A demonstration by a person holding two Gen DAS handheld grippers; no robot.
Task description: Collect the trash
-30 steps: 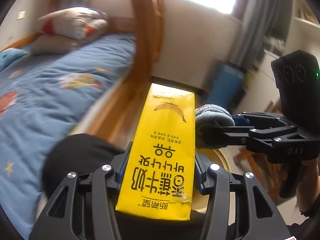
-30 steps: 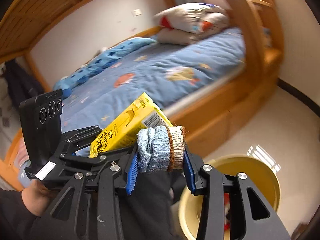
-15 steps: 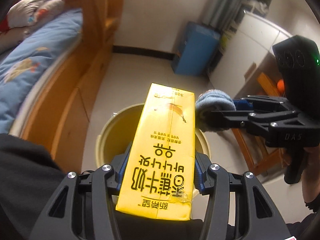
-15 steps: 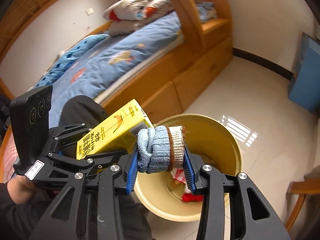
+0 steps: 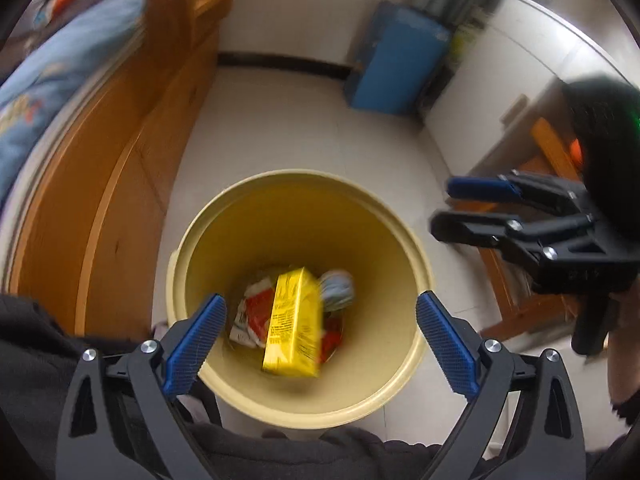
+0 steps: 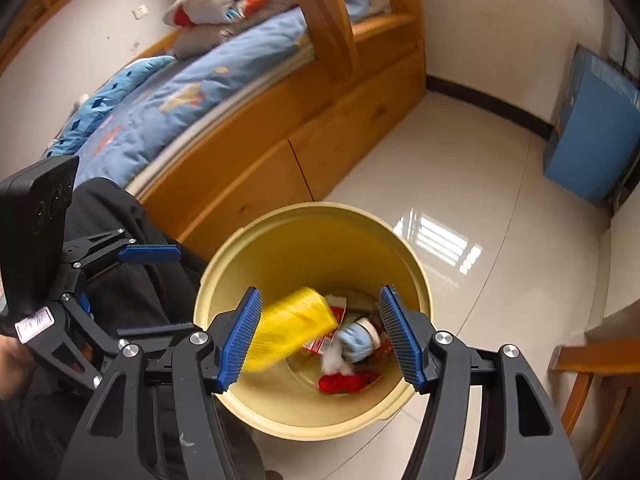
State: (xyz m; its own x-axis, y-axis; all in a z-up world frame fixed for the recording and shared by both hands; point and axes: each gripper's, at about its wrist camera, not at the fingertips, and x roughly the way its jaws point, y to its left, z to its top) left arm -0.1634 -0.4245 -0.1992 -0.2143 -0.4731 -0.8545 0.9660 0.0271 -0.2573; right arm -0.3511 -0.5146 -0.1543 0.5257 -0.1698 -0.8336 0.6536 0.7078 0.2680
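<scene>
A yellow bin (image 5: 224,216) stands on the floor below both grippers; it also shows in the right wrist view (image 6: 280,224). A yellow carton (image 5: 294,322) is inside it, blurred, also seen in the right wrist view (image 6: 290,326). A blue sock (image 5: 338,288) lies in the bin beside it, on red and white wrappers (image 5: 252,312); the sock shows in the right wrist view (image 6: 354,340). My left gripper (image 5: 320,332) is open and empty above the bin. My right gripper (image 6: 322,336) is open and empty above the bin, and shows in the left wrist view (image 5: 452,208).
A wooden bed frame (image 6: 248,168) with blue bedding (image 6: 192,96) stands left of the bin. A blue box (image 6: 592,136) stands by the far wall. A wooden chair (image 6: 588,384) is at the right. The floor (image 6: 440,176) is glossy white tile.
Both grippers have opened. The carton has left my left gripper and the sock my right gripper; both are now down in the bin.
</scene>
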